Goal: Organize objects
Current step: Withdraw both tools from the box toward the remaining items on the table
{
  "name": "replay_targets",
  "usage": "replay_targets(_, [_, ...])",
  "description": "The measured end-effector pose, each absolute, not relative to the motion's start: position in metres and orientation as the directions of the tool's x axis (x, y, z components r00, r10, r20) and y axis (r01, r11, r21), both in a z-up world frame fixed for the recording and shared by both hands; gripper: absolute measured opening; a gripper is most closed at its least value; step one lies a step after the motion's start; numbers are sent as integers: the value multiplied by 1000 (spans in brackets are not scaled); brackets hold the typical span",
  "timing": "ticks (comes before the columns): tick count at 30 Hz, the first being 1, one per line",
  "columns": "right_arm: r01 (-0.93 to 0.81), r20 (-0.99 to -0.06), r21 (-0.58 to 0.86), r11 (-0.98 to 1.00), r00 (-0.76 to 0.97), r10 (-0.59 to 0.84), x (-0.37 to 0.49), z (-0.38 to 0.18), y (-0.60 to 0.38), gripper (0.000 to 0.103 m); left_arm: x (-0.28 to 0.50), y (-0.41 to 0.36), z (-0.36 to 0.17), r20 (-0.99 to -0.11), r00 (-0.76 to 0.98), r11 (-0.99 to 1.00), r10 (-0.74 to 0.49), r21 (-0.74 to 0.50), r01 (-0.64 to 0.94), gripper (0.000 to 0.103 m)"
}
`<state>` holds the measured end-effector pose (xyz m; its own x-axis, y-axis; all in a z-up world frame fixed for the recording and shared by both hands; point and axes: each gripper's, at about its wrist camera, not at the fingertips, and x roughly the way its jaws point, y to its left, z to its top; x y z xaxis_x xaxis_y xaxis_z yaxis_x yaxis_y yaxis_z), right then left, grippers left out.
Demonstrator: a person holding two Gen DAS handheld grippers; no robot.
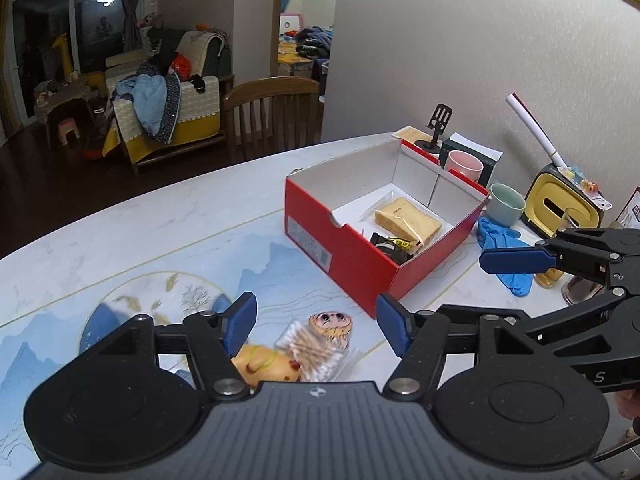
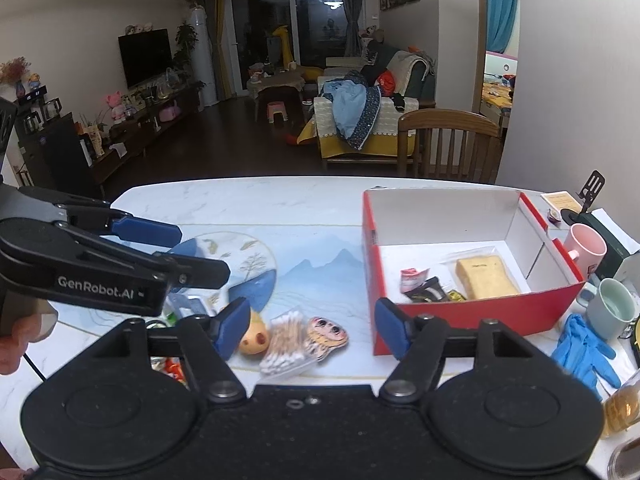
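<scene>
Here, nearest first:
Left gripper (image 1: 316, 326): fingers are held apart with nothing between them; the pads touch no object.
Right gripper (image 2: 310, 328): fingers are likewise parted and empty.
Loose items: a bag of cotton swabs (image 2: 282, 344) is seen flat on the table (image 2: 256, 204), just beyond both finger pairs, with a yellow toy (image 2: 254, 338) touching it on the left and a cartoon-face pouch (image 2: 326, 334) on the right.
Key relation: the swab bag's long axis is judged to run away from the fingers, tilted slightly right; it lies about centred in both views, so neither hand is clearly nearer.
Red box (image 2: 472, 310): open, beyond and to the right, already holding wrapped bread (image 2: 486, 278) and snack packets (image 2: 424, 284).
</scene>
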<state>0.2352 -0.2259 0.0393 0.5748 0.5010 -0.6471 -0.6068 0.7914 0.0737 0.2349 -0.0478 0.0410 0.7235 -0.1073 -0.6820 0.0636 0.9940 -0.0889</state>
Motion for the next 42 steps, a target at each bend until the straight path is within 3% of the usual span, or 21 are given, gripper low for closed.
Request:
replay_targets(5, [-612, -643, 94, 786, 565, 517, 219, 34, -215, 70, 213, -29, 39, -666, 738, 993, -105, -114, 38, 72])
replay_targets(11, [-624, -639, 89, 776, 562, 526, 200, 27, -200, 77, 187, -6, 28, -667, 740, 991, -90, -132, 2, 80])
replay_targets(17, [-634, -643, 78, 769, 558, 525, 186, 16, -192, 88, 165, 15, 11, -685, 727, 988, -53, -140, -60, 83])
replay_targets(21, [-648, -629, 77, 758, 558, 541, 179, 7, -190, 103, 154, 28, -2, -700, 713, 983, -39, -153, -97, 84])
replay_targets(24, [-659, -629, 75, 749, 552, 548, 175, 1, -189, 102, 147, 33, -11, -702, 711, 979, -27, -162, -123, 88])
replay_targets(26, [-658, -633, 71, 749, 551, 544, 173, -4, -187, 102, 143, 35, -17, -700, 714, 976, -21, -169, -137, 103])
replay_targets(42, [-623, -713, 38, 782, 531, 457, 189, -61, -190, 102, 140, 27, -91, -775, 629, 970, 60, -104, -220, 103])
